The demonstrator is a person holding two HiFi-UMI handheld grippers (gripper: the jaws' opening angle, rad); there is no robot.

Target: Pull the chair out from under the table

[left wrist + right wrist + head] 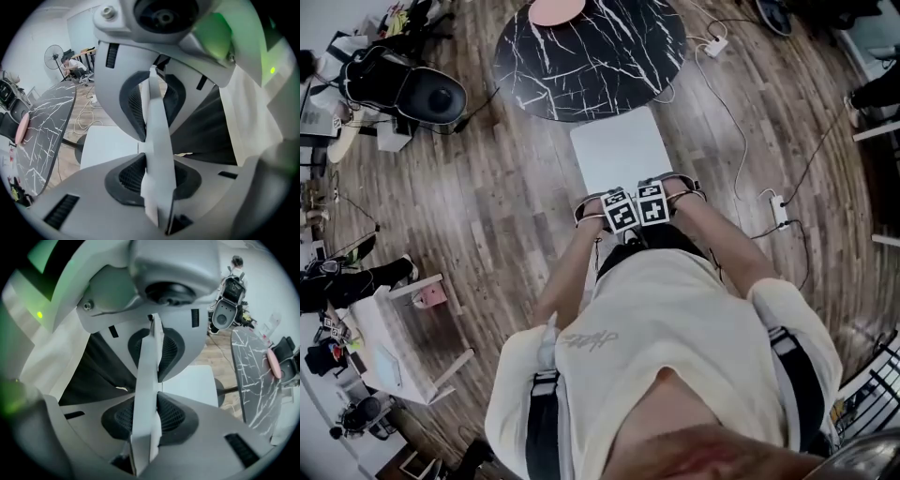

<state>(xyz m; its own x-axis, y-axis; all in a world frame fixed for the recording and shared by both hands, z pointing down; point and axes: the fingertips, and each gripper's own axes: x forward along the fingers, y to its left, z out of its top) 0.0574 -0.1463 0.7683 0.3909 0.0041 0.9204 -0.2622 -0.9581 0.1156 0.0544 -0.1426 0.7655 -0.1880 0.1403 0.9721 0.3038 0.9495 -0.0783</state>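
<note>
The smooth white chair (619, 150) sits mid-frame, just below the round black table (600, 56) with white cracks. The left gripper (157, 138) and right gripper (149, 385) both pinch its thin flat back (156, 103). The writing on the shirt (675, 337) is too blurry to read.

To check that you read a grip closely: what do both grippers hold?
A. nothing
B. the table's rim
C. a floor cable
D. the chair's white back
D: the left gripper and the right gripper each have their jaws pressed on the thin white back of the chair.
</note>
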